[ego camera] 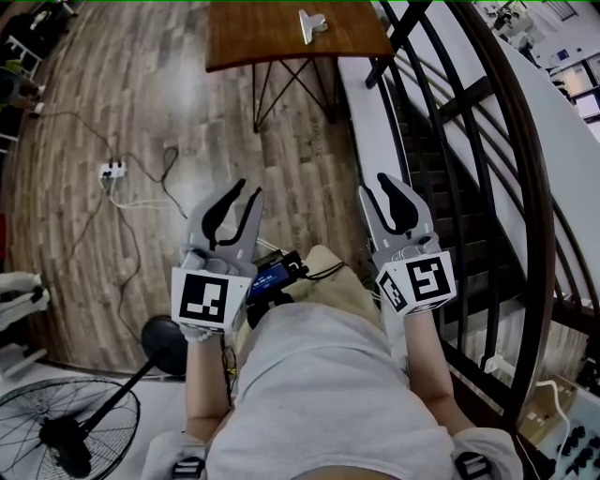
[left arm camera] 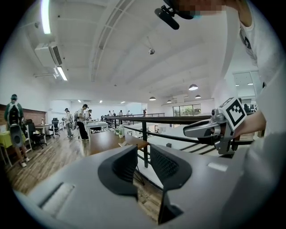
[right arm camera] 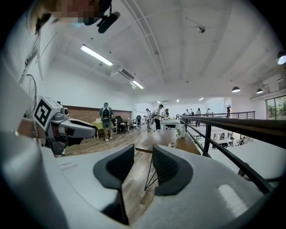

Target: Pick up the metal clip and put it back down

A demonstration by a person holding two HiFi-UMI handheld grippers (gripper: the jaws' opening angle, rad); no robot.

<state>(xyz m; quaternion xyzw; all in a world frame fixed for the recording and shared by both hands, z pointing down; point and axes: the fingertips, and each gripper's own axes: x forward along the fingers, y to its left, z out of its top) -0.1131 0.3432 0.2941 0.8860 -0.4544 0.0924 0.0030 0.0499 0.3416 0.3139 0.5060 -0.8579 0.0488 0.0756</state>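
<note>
Ahead, a shiny metal clip (ego camera: 312, 24) rests on the rectangular wooden table (ego camera: 253, 36).

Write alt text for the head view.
A person holds a left gripper and a right gripper, both open and empty, above a wood floor. A metal clip lies on a table ahead, far from both. A black railing runs down the right; a fan stands lower left.

1 metal clip (ego camera: 312, 24), silvery, bulldog type, lying loose on the brown wooden table (ego camera: 262, 37), right half of the tabletop, top centre of head view. Nothing touching it.
</note>
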